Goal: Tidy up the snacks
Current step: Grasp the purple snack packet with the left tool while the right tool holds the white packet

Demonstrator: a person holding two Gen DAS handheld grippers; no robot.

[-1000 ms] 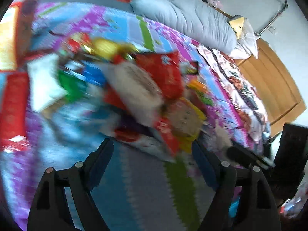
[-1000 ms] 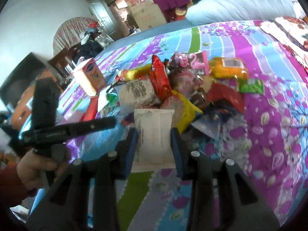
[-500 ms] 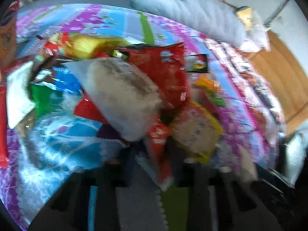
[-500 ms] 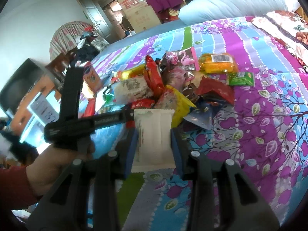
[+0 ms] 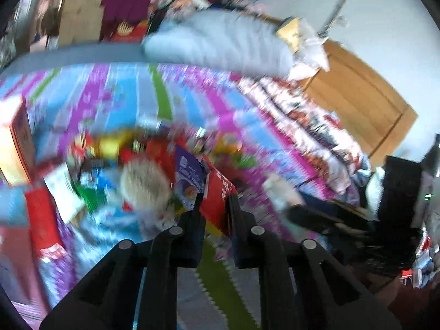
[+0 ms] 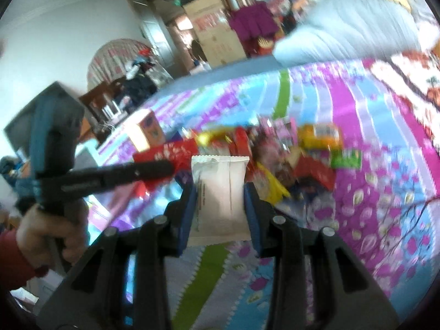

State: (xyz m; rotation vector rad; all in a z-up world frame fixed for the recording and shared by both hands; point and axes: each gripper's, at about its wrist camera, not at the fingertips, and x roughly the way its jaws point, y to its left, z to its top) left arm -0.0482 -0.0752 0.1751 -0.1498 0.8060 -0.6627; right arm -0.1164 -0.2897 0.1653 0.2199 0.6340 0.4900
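Left tool (image 5: 214,206) is pinching a red snack packet (image 5: 217,192); only the right wrist view is showing right tool (image 6: 220,192) gripping a white packet (image 6: 220,192).

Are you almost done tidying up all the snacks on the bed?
Not nearly. No sorted group shows yet. In hand: the left gripper is shut on a red packet, and the right gripper holds a white packet, both above the bedspread. Left to do: the big heap of snacks is still jumbled.
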